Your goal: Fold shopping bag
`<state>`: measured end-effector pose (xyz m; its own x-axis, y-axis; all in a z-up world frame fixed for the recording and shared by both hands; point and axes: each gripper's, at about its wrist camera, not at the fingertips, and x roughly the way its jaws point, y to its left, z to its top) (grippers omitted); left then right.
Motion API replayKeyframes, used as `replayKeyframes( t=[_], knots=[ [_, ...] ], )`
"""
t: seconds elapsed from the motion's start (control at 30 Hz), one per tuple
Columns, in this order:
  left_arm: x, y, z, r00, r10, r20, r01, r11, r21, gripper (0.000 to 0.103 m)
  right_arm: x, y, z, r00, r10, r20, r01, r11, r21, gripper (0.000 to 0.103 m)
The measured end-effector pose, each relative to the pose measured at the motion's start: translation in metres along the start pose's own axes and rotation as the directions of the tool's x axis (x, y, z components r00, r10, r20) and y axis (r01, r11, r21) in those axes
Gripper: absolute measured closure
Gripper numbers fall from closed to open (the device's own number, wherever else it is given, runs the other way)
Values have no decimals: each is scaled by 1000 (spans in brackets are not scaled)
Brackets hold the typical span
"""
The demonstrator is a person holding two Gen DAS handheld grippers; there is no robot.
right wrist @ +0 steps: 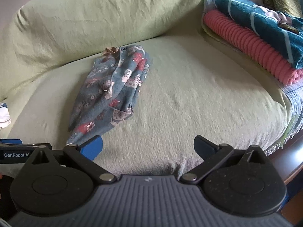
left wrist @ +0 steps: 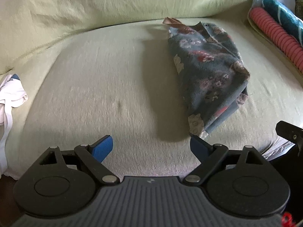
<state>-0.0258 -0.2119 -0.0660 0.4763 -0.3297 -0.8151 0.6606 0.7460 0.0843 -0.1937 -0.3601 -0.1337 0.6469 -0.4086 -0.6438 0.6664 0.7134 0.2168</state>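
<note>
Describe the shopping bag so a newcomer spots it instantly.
On the pale green sofa seat, below the back cushion, lies the shopping bag, folded into a long bundle. Blue-grey fabric with pink and red flowers, unlike the pink ribbed blanket and teal towel.

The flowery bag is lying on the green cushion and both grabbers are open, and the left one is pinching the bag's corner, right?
Not quite. The left gripper pinches nothing: in the left wrist view its blue fingers stand wide apart and the flowery bag lies ahead of them on the green cushion. The right gripper is open too.
</note>
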Motion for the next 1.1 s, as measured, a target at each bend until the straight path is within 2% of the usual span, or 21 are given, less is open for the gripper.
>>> replayKeyframes(
  t=[0.03,0.1,0.17,0.2,0.27,0.33,0.4,0.5,0.57,0.63,0.67,0.73,0.83,0.87,0.93,1.0,1.03,1.07,1.1],
  knots=[
    [2,0,0,1000,-2,-3,2,1000,2,13,2,0,0,1000,2,1,-2,1000,0,7],
    [5,0,0,1000,-12,7,12,1000,20,13,4,2,2,1000,15,9,-14,1000,-18,22],
    [5,0,-3,998,-39,54,35,997,76,13,5,6,8,998,49,41,-46,997,-57,74],
    [4,-1,-6,994,-51,92,40,992,124,13,6,8,13,996,70,59,-66,996,-67,80],
    [0,-4,-13,981,-72,178,29,972,234,13,8,14,22,989,117,96,-108,990,-90,82],
    [-2,-9,-23,963,-95,254,-4,932,363,13,12,23,32,978,164,126,-147,980,-135,82],
    [-2,-14,-33,944,-118,307,-46,877,479,13,17,35,41,967,209,143,-179,963,-200,82],
    [1,-20,-51,919,-173,355,-103,763,639,17,32,50,49,957,258,131,-211,933,-290,87],
    [5,-23,-64,902,-213,375,-146,668,730,20,45,56,51,959,257,117,-205,918,-338,93],
    [10,-25,-78,883,-252,396,-198,565,801,21,61,58,52,967,243,82,-195,904,-381,96],
    [13,-26,-83,877,-265,401,-222,516,827,22,67,56,51,971,231,65,-188,902,-389,100],
    [19,-29,-92,865,-294,407,-271,408,872,25,84,49,48,982,187,7,-169,902,-397,103],
    [31,-32,-101,830,-343,439,-377,235,896,26,92,33,43,981,194,15,-175,912,-371,103],
    [34,-34,-102,819,-361,445,-404,188,895,26,93,30,44,979,204,8,-188,916,-354,103],
    [40,-37,-102,800,-404,444,-436,117,892,26,95,26,48,974,227,-8,-217,923,-317,103],
    [45,-40,-99,787,-436,437,-455,69,888,27,96,28,45,973,230,-4,-218,917,-336,103],
    [49,-41,-97,781,-455,429,-462,43,886,34,95,27,44,973,232,1,-217,914,-342,103],
    [54,-41,-94,782,-466,413,-461,14,887,48,96,27,43,972,235,4,-219,913,-344,103],
    [58,-41,-91,797,-473,376,-435,-18,900,56,96,26,42,971,238,8,-221,912,-345,103]
  ],
)
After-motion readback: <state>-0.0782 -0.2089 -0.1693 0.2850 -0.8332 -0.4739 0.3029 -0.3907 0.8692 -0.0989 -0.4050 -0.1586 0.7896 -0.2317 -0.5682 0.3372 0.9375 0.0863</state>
